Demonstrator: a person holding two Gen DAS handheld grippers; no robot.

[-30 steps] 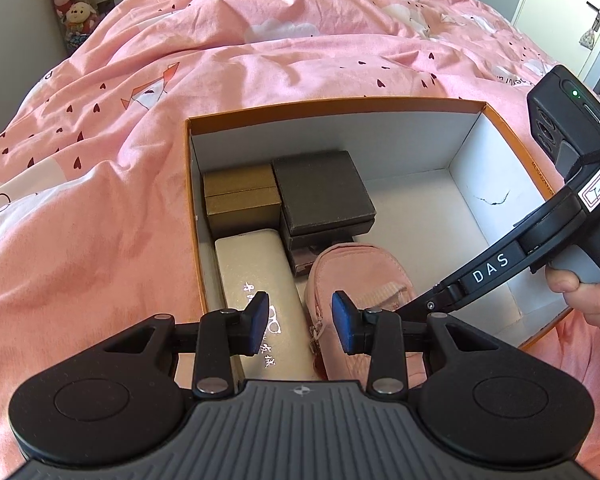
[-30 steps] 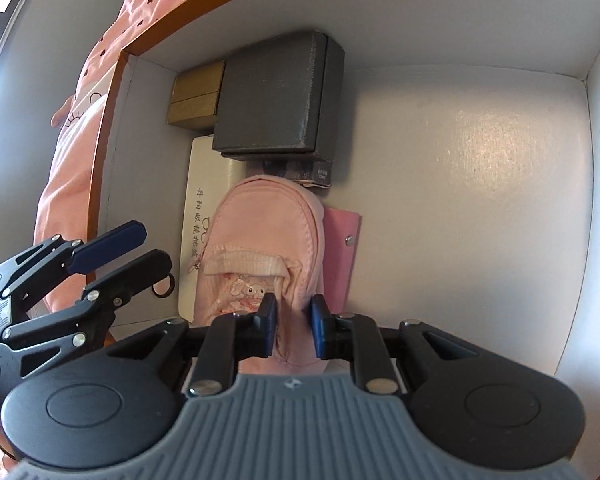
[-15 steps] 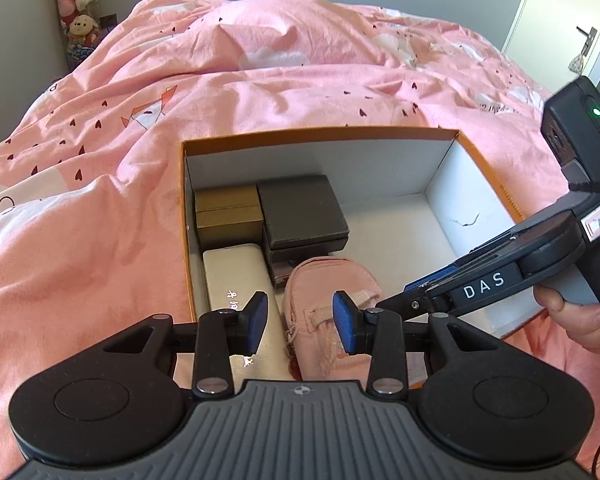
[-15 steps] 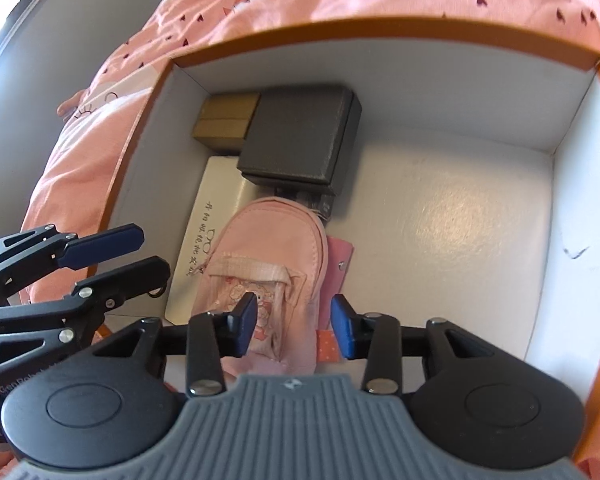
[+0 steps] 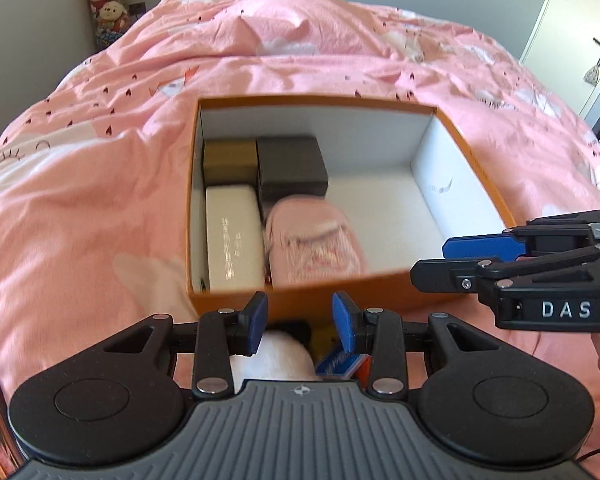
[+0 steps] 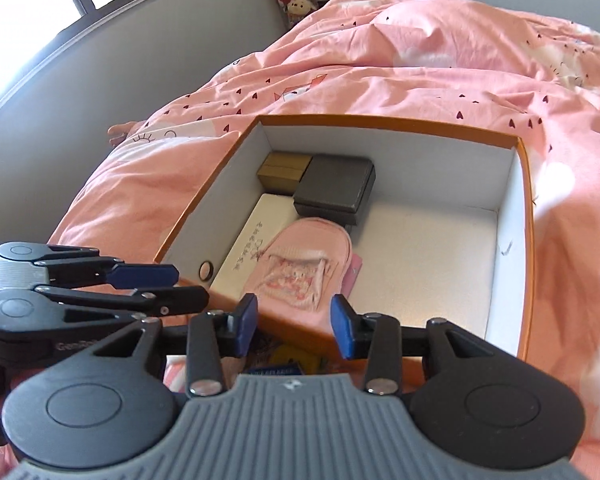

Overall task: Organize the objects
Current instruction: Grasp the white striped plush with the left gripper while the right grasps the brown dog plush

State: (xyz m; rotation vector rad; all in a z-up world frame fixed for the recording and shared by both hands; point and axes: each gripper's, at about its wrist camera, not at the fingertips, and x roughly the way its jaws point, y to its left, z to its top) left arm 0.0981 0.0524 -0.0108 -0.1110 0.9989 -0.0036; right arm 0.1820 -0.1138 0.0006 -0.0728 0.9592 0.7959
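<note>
We hold both claws low in front of the orange box [image 6: 526, 216], each pointing down and forward over its near wall. The left claw [image 5: 300, 322] stands apart with nothing between its blue pads. The right claw [image 6: 294, 326] has just been opening and is now also apart and empty; in the left view it comes in from the right side, and we read the white letters "DAS" on its black body, with a bit of the person's hand behind it. Just under the claws, outside the box, some small things lie on the bed, but they are too hidden to tell. Inside the box, the pink pouch [image 6: 300, 268] lies near the front wall, soft, with a printed cartoon panel on top. It touches the white case [image 6: 256, 248] on its left, which carries a line of small characters we cannot read. Behind them stand the dark grey box [image 6: 332, 186] and, beside it in the far left corner, the brown box [image 6: 284, 168]. The right half of the box floor is bare white. The box sits on the pink duvet [image 5: 100, 160] with little hearts.
</note>
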